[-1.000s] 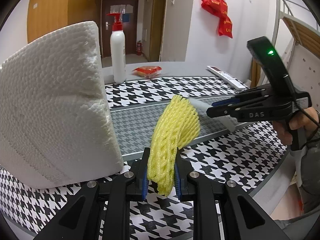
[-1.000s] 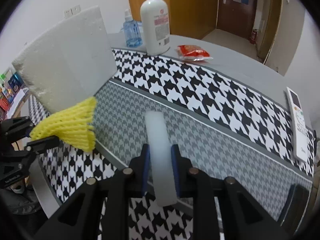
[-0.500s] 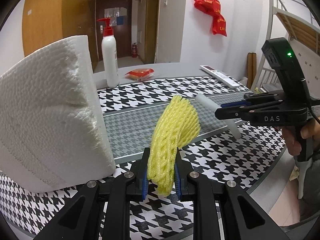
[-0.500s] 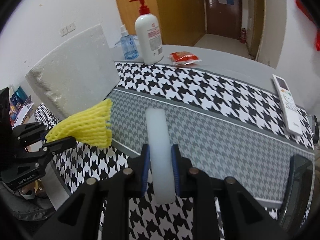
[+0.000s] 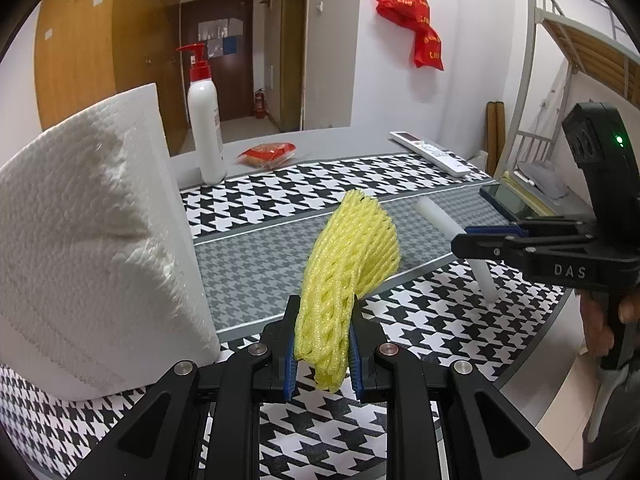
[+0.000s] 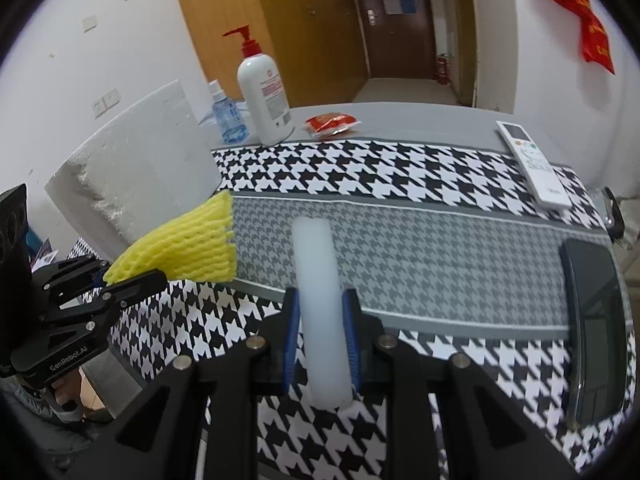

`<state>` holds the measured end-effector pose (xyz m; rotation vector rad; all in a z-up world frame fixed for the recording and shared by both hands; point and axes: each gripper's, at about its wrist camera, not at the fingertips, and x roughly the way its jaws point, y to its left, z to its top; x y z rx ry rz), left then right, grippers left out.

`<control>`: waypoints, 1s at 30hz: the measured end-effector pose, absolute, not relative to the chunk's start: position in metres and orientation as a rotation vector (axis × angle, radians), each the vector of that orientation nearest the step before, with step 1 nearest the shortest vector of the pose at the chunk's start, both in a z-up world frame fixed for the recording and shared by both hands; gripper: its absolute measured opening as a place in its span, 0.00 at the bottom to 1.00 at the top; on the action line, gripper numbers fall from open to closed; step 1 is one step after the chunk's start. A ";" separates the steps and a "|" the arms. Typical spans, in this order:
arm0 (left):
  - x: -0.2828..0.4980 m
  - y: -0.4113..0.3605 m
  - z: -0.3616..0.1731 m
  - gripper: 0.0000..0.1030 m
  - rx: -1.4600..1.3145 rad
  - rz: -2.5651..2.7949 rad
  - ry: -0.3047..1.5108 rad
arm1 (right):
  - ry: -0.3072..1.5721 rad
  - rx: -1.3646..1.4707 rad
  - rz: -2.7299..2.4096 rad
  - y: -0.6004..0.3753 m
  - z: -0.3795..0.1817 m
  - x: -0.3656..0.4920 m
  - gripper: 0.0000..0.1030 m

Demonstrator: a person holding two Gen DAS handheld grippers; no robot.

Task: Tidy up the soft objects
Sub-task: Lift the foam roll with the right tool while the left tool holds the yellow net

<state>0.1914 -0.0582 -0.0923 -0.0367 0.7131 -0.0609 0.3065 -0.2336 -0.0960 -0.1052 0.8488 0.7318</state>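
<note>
My left gripper (image 5: 322,344) is shut on a yellow foam net sleeve (image 5: 348,260) and holds it above the near part of the table. It also shows in the right wrist view (image 6: 188,248). My right gripper (image 6: 320,328) is shut on a white foam tube (image 6: 320,292), held in the air over the near table edge. The tube (image 5: 448,232) and right gripper (image 5: 464,240) show at the right of the left wrist view. A large white foam block (image 5: 92,240) stands on the table left of the yellow sleeve.
The table has a houndstooth cloth (image 6: 420,240). At the back stand a white pump bottle (image 6: 264,100), a small blue bottle (image 6: 226,120) and a red packet (image 6: 330,124). A white remote (image 6: 532,164) and a dark phone (image 6: 592,320) lie at the right.
Both grippers have drawn back and up from the table, each still holding its object. The right gripper has moved further right of the yellow sleeve.
</note>
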 end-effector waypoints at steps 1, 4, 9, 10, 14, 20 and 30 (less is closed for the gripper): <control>0.192 -0.058 -0.092 0.21 -0.038 -0.063 0.712 | 0.847 -0.097 0.712 -0.235 -0.096 0.305 0.24; 0.194 -0.060 -0.090 0.21 -0.033 -0.077 0.703 | 0.840 -0.081 0.665 -0.240 -0.097 0.299 0.24; 0.199 -0.065 -0.089 0.21 -0.023 -0.101 0.690 | 0.806 -0.076 0.536 -0.243 -0.098 0.287 0.24; 0.199 -0.065 -0.088 0.21 -0.020 -0.103 0.688 | 0.806 -0.060 0.538 -0.245 -0.098 0.285 0.24; 0.201 -0.067 -0.087 0.21 0.000 -0.110 0.680 | 0.783 -0.067 0.455 -0.244 -0.101 0.280 0.24; 0.204 -0.070 -0.087 0.21 0.029 -0.140 0.662 | 0.757 -0.043 0.355 -0.242 -0.108 0.285 0.24; 0.200 -0.073 -0.084 0.21 0.060 -0.216 0.638 | 0.734 0.040 0.346 -0.246 -0.106 0.276 0.24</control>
